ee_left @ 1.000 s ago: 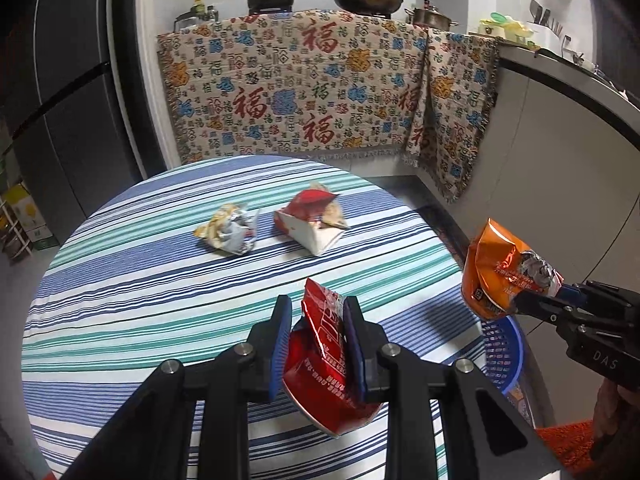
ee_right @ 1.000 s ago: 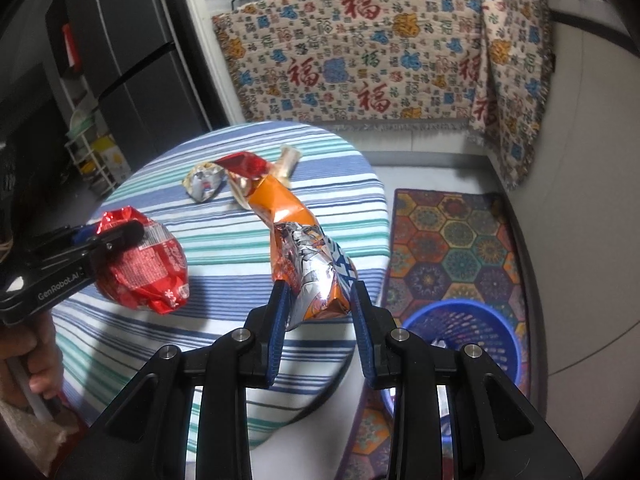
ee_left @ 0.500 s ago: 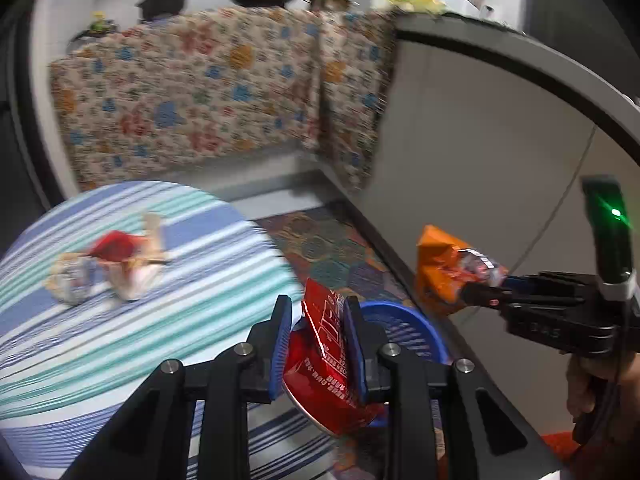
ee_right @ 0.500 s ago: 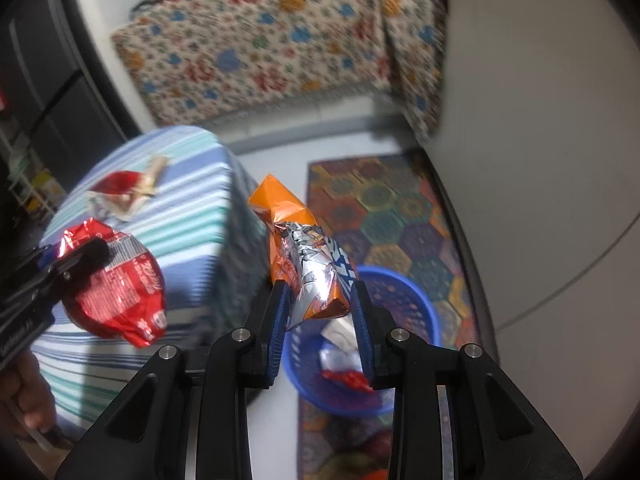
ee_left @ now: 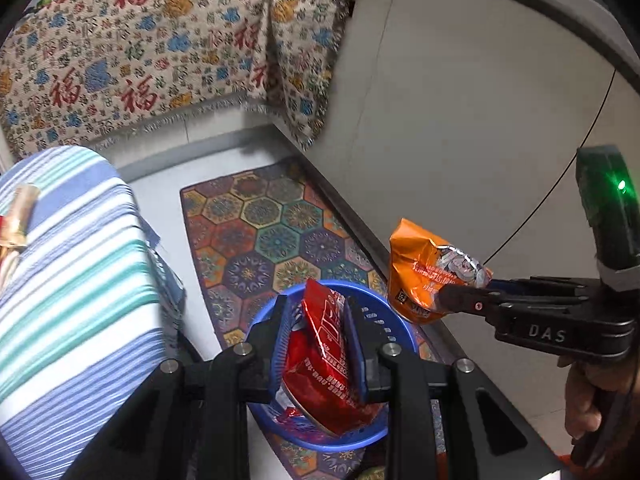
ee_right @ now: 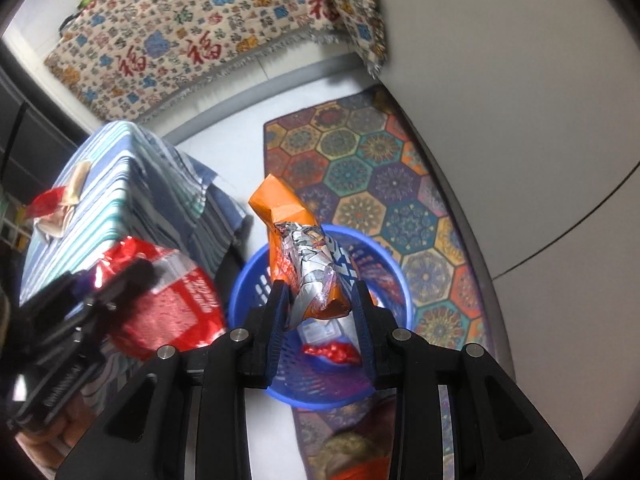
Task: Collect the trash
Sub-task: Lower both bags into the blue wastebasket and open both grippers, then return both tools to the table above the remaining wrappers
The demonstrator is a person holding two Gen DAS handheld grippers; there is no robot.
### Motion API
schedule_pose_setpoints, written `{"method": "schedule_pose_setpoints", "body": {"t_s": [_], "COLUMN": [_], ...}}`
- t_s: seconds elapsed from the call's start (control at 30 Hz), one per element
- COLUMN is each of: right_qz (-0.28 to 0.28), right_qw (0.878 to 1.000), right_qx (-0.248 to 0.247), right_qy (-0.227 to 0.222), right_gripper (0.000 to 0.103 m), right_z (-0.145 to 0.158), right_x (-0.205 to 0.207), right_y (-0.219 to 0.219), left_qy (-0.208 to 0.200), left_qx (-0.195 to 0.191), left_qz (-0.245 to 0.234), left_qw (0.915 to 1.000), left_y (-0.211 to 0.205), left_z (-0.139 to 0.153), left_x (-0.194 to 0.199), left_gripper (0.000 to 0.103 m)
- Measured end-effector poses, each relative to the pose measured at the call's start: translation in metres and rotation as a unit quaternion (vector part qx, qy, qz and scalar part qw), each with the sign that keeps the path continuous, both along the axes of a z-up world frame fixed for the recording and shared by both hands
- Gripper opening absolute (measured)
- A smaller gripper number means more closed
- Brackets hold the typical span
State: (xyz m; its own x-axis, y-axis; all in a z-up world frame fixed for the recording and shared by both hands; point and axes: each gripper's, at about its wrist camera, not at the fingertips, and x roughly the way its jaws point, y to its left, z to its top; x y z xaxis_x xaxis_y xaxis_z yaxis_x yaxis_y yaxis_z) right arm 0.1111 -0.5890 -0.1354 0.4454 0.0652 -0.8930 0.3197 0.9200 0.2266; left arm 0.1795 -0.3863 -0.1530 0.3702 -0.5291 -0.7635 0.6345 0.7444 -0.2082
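My left gripper (ee_left: 318,320) is shut on a red snack bag (ee_left: 324,364) and holds it over the blue basket (ee_left: 396,332) on the floor. My right gripper (ee_right: 320,300) is shut on an orange and silver snack bag (ee_right: 304,256), also above the blue basket (ee_right: 384,260). The basket holds some wrappers, one red (ee_right: 332,354). In the left wrist view the right gripper (ee_left: 464,300) with the orange bag (ee_left: 428,272) hangs to the right of the basket. In the right wrist view the left gripper (ee_right: 116,280) with the red bag (ee_right: 172,312) is at the left.
The round table with a striped cloth (ee_left: 68,280) stands left of the basket; a few wrappers (ee_right: 56,204) lie on it. A patterned mat (ee_left: 260,224) lies under the basket. A grey cabinet wall (ee_left: 460,120) runs along the right. A patterned cloth (ee_left: 140,52) hangs behind.
Both grippers have swung from the table to the right and downward, carrying their bags over the blue basket. Both stay shut on the bags.
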Motion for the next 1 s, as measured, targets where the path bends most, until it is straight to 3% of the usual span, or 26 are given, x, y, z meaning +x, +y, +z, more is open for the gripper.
{"method": "schedule_pose_setpoints", "body": {"t_s": [0.13,0.17,0.2,0.27,0.47,0.67,0.8,1.0], "right_qz": [-0.011,-0.016,-0.019,-0.025,-0.039,-0.032,-0.015,0.03], "right_qw": [1.0,1.0,1.0,0.999,0.999,0.995,0.989,0.978], "right_qx": [0.014,0.018,0.022,0.023,-0.019,-0.068,-0.104,-0.14], "right_qy": [-0.001,-0.002,-0.002,-0.003,-0.022,-0.066,-0.102,-0.152], "right_gripper": [0.043,0.045,0.051,0.053,0.063,0.073,0.077,0.083], "right_z": [-0.007,-0.009,-0.011,-0.012,0.004,0.033,0.055,0.081], "right_x": [0.0,0.0,-0.002,-0.004,-0.012,-0.013,-0.009,-0.001], "right_y": [-0.008,-0.011,-0.013,-0.017,-0.022,-0.007,0.014,0.069], "left_qy": [-0.001,0.004,0.008,0.013,0.003,-0.013,-0.026,-0.032], "left_qx": [0.011,0.016,0.019,0.019,0.009,-0.031,-0.038,0.0], "left_qz": [-0.015,-0.018,-0.019,-0.018,-0.007,0.007,0.016,0.076], "left_qw": [0.9998,0.9997,0.9996,0.9996,0.9999,0.9994,0.9988,0.9966], "left_y": [-0.017,-0.024,-0.028,-0.034,-0.027,0.021,0.062,0.148], "left_z": [-0.017,-0.024,-0.029,-0.035,-0.025,0.019,0.041,0.036], "left_x": [0.0,0.005,0.006,0.008,0.006,-0.028,-0.057,-0.073], "left_gripper": [0.03,0.034,0.047,0.06,0.06,0.061,0.067,0.067]}}
